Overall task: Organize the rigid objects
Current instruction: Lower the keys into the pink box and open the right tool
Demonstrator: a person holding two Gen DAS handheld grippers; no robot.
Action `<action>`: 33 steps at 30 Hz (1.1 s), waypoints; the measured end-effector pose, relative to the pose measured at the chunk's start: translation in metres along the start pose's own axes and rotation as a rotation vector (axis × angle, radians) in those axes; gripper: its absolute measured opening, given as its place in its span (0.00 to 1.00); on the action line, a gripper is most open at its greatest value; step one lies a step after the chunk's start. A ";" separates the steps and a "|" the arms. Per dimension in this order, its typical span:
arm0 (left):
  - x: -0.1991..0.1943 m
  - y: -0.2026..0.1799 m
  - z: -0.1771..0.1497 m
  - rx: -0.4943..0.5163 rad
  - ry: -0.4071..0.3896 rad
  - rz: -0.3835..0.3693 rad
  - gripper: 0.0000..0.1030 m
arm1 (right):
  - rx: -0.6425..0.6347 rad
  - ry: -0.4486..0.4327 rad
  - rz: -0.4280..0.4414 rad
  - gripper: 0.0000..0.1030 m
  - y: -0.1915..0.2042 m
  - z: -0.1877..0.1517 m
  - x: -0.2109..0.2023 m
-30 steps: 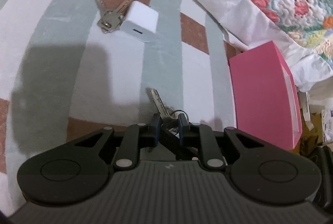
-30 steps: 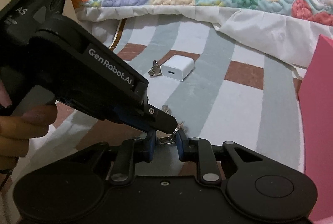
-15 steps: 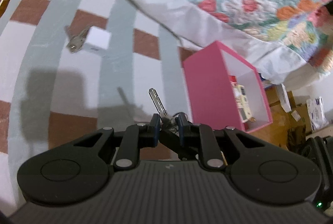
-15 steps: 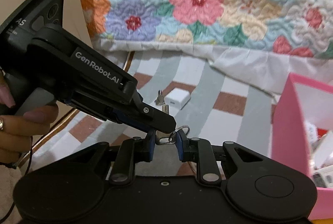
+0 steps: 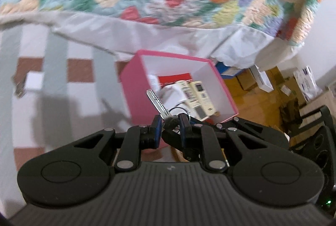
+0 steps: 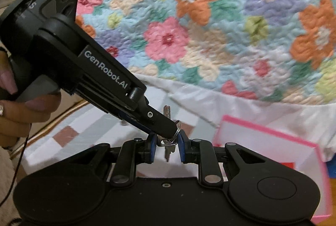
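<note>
My left claw (image 5: 169, 123) is clamped on the silver key bunch (image 5: 158, 102), blade pointing up-frame at the open pink cardboard box (image 5: 227, 97) just beyond.

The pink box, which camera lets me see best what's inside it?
The left wrist view. It looks down into the open pink box, showing white remote controls lying inside over something red. The right wrist view shows only the box's rim and white inner wall behind the right hand-held gripper; the contents are mostly hidden.
</note>
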State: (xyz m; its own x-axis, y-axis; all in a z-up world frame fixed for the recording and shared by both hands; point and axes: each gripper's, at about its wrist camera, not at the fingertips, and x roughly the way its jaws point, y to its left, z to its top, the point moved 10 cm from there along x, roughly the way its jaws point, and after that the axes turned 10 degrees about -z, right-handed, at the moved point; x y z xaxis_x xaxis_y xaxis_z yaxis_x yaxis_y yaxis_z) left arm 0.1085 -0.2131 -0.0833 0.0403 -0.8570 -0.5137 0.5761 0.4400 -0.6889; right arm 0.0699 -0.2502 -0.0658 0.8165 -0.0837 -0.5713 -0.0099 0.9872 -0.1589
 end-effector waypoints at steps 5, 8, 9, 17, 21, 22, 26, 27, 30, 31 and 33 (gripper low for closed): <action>0.042 -0.030 0.016 0.063 0.017 0.000 0.14 | 0.007 0.014 -0.053 0.25 -0.047 0.001 0.000; 0.076 -0.035 0.022 0.091 0.037 0.018 0.14 | 0.021 0.050 -0.064 0.25 -0.074 -0.006 0.013; 0.087 -0.036 0.024 0.103 0.043 0.025 0.14 | 0.026 0.060 -0.066 0.25 -0.083 -0.008 0.020; 0.154 -0.019 0.037 0.146 0.033 0.093 0.14 | 0.097 0.144 -0.045 0.25 -0.131 -0.029 0.074; 0.172 -0.008 0.046 0.131 0.018 0.120 0.19 | 0.140 0.157 -0.065 0.25 -0.141 -0.036 0.092; 0.175 -0.007 0.048 0.132 0.017 0.130 0.26 | 0.151 0.165 -0.083 0.25 -0.145 -0.037 0.096; 0.172 -0.005 0.055 0.140 0.014 0.160 0.43 | 0.190 0.191 -0.176 0.25 -0.163 -0.041 0.101; 0.169 -0.004 0.054 0.133 0.029 0.155 0.43 | 0.216 0.192 -0.177 0.25 -0.166 -0.041 0.098; 0.154 0.000 0.048 0.112 0.065 0.158 0.43 | 0.275 0.187 -0.178 0.25 -0.170 -0.037 0.084; 0.148 0.001 0.046 0.113 0.076 0.169 0.43 | 0.287 0.181 -0.175 0.25 -0.169 -0.035 0.078; 0.133 0.002 0.043 0.120 0.092 0.175 0.44 | 0.297 0.168 -0.155 0.25 -0.162 -0.029 0.066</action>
State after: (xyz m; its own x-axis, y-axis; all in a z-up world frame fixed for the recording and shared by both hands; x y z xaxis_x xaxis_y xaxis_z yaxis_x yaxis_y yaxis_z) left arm 0.1495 -0.3381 -0.1311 0.0765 -0.7398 -0.6685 0.6601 0.5400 -0.5221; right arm 0.1090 -0.4201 -0.1011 0.6885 -0.2318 -0.6872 0.2944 0.9553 -0.0272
